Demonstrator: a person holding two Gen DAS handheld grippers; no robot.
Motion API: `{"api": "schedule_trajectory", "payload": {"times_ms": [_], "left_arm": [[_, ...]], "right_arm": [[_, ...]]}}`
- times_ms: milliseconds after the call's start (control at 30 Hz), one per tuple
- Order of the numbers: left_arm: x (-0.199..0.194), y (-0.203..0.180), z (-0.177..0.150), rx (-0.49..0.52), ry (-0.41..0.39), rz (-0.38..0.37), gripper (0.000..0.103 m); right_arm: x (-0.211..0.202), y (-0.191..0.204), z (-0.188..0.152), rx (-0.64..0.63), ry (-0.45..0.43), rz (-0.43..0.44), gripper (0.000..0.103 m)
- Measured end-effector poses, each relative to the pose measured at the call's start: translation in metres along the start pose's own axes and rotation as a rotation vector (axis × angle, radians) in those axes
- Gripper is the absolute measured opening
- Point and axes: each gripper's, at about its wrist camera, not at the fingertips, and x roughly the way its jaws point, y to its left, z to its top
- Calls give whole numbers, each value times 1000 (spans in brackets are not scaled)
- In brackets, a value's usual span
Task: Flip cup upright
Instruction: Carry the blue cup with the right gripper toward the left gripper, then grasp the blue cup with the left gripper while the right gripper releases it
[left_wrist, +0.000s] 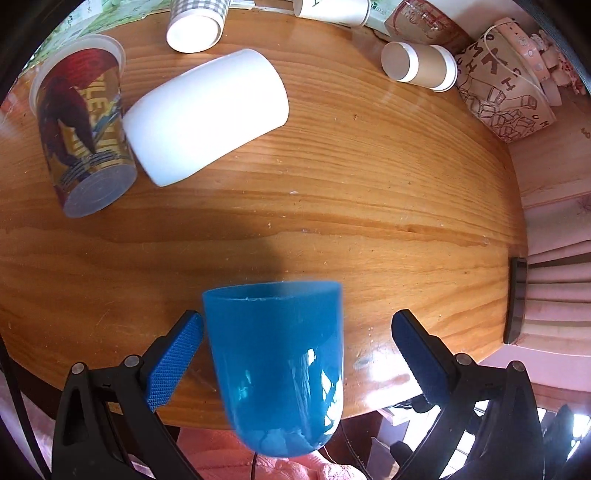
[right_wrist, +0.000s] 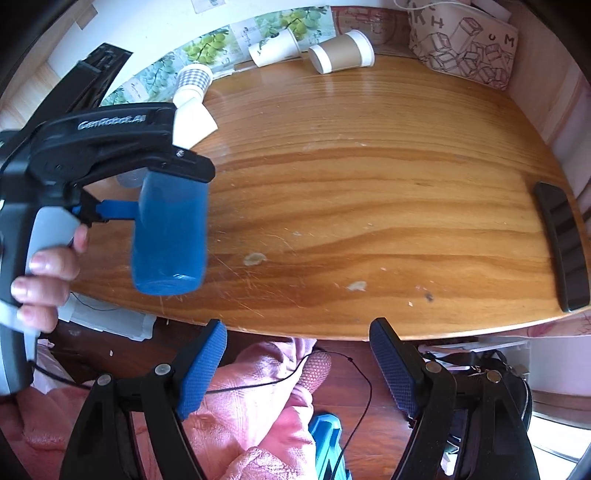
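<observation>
Left gripper (left_wrist: 295, 328) has the translucent blue plastic cup (left_wrist: 277, 362) between wide-spread jaws at lower centre, one pad touching, firm hold unclear; cup looks lifted off the wooden table (left_wrist: 332, 192), blurred, not yet set upright. Right gripper (right_wrist: 297, 362) jaws wide open, empty

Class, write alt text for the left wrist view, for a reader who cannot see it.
A blue cup sits between the open fingers of the left gripper, touching only its left pad, over the near edge of a wooden table. Farther back lie a white cup and a printed cup on their sides.
</observation>
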Motion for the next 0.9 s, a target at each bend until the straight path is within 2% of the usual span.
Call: {"api": "schedule_trajectory", "payload": {"times_ms": [167, 367, 533, 600, 767, 900], "left_arm": [[7, 1, 5, -24, 23, 45, 101], [12, 7, 4, -40, 44, 51, 95], [14, 5, 2, -37, 55, 48, 75], [13, 3, 2, -37, 61, 44, 75], [3, -5, -2, 2, 28, 54, 75], [-11, -9, -6, 37, -28, 41, 75]], "right_arm": [[-2, -9, -2, 24, -8, 3, 80], [-1, -8, -2, 20, -11, 24, 80], [-7, -4, -3, -7, -42, 62, 80], [-11, -2, -5, -14, -60, 78, 80], [-23, -1, -4, -16, -112, 112, 80], [-29, 0, -2, -22, -145, 135, 80]]}}
